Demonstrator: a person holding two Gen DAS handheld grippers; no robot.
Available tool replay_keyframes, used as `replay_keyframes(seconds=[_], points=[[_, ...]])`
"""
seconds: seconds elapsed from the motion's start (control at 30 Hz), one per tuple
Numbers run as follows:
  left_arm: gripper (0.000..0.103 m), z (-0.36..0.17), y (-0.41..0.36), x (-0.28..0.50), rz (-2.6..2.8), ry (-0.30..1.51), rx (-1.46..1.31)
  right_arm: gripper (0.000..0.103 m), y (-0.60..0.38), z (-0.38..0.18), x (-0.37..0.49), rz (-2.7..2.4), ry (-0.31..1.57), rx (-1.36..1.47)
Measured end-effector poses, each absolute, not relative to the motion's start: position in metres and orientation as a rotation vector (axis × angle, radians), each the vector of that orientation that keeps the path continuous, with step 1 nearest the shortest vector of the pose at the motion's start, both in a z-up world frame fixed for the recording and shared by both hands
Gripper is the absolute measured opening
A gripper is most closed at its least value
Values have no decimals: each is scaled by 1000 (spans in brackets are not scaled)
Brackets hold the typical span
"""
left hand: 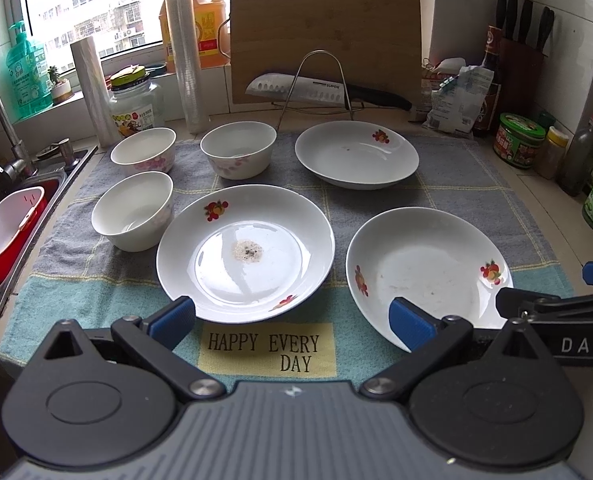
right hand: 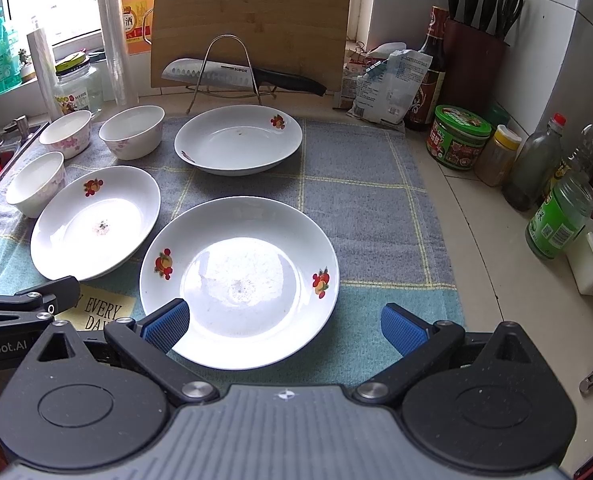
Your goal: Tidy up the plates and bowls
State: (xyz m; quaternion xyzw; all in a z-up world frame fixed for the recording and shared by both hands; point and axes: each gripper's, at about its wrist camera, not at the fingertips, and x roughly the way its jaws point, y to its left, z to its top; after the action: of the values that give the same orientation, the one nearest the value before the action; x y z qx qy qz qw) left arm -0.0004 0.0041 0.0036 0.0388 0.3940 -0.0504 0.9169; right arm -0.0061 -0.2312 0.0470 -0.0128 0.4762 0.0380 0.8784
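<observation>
Three white plates with fruit prints lie on a checked towel (left hand: 476,184): a near-left plate (left hand: 245,252), a near-right plate (left hand: 428,268) and a far plate (left hand: 356,154). Three white bowls stand at the left: two at the back (left hand: 143,150) (left hand: 238,148), one nearer (left hand: 133,208). My left gripper (left hand: 292,320) is open and empty, just in front of the near-left plate. My right gripper (right hand: 284,324) is open and empty, with the near-right plate (right hand: 240,280) lying between its fingers' span.
A knife (left hand: 320,90) rests on a wire rack before a cutting board (left hand: 324,32). Jars and bottles (left hand: 518,146) line the right wall, a knife block (left hand: 522,64) behind. A sink with a red-white tub (left hand: 4,232) is at left.
</observation>
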Motion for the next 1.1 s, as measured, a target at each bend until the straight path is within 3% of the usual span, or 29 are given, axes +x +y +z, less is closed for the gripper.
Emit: replay_keyframes(seconds=[0.57, 1.1], points=[[102, -22, -3, -6, -327, 757, 105, 103, -255, 19, -10, 107, 973, 10], [102, -82, -24, 6, -523, 861, 242, 103, -280, -17, -1, 0, 1026, 87]])
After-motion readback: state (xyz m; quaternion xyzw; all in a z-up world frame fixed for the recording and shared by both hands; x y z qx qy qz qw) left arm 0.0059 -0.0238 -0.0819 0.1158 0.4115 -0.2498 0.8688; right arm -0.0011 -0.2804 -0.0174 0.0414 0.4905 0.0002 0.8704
